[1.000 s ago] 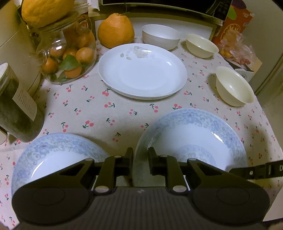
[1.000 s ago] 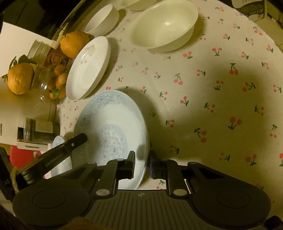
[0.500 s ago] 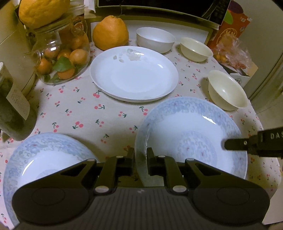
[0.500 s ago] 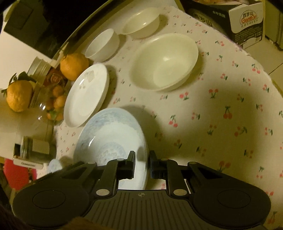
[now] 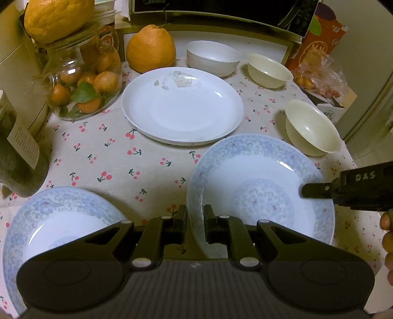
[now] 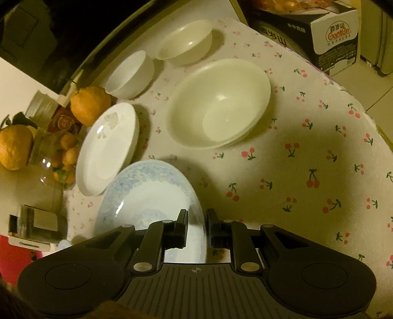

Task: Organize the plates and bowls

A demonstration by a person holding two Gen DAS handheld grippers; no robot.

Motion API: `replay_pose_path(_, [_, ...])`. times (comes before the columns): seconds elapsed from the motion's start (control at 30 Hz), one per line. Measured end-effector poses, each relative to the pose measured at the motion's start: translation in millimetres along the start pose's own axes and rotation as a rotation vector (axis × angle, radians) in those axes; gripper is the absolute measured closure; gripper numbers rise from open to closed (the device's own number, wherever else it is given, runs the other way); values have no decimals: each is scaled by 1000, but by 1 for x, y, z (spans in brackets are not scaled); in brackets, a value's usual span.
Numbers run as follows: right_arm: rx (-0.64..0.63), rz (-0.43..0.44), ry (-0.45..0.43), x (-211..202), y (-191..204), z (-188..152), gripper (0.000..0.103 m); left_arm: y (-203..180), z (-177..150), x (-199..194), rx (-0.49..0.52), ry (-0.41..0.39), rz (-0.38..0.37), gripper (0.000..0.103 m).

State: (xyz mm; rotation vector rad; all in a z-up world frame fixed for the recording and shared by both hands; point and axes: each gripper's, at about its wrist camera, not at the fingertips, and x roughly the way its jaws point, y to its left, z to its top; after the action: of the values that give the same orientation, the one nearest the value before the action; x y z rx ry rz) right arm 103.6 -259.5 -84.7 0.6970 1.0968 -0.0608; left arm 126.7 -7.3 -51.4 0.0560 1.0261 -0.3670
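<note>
A blue-patterned deep plate (image 5: 260, 193) is held off the cherry-print tablecloth (image 5: 103, 157), tilted. My left gripper (image 5: 195, 220) is shut on its near-left rim. My right gripper (image 6: 197, 225) is shut on its right rim (image 6: 194, 196); its finger shows over the plate in the left wrist view (image 5: 343, 189). A second blue-patterned plate (image 5: 56, 228) lies at the near left. A plain white plate (image 5: 183, 105) lies in the middle. A white bowl (image 5: 212, 57) and two cream bowls (image 5: 269, 70) (image 5: 312, 130) stand behind and to the right.
A glass jar of small oranges (image 5: 83, 83) with a big citrus on top (image 5: 55, 17), a loose orange (image 5: 151, 49) and a dark jar (image 5: 17, 152) line the left and back. Boxes (image 6: 319, 34) stand past the table's right edge.
Both grippers have lifted the blue-patterned plate and carried it away from the near edge toward the white plate. The right gripper's finger has come into the left wrist view.
</note>
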Motion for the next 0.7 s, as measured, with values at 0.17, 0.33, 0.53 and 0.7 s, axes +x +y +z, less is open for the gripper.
replay_pose_path(0.17, [-22, -13, -1, 0, 3, -1, 85, 0, 0, 0, -8, 0, -1, 91])
replay_pose_path(0.33, [-36, -22, 3, -1, 6, -2, 84, 0, 0, 0, -12, 2, -3, 91])
replay_pose_path(0.53, [-43, -30, 18, 0, 6, -1, 83, 0, -1, 1, -11, 12, -4, 90])
replay_pose_path(0.7, [-29, -27, 23, -3, 3, 0, 75, -1, -1, 0, -3, 10, 11, 86])
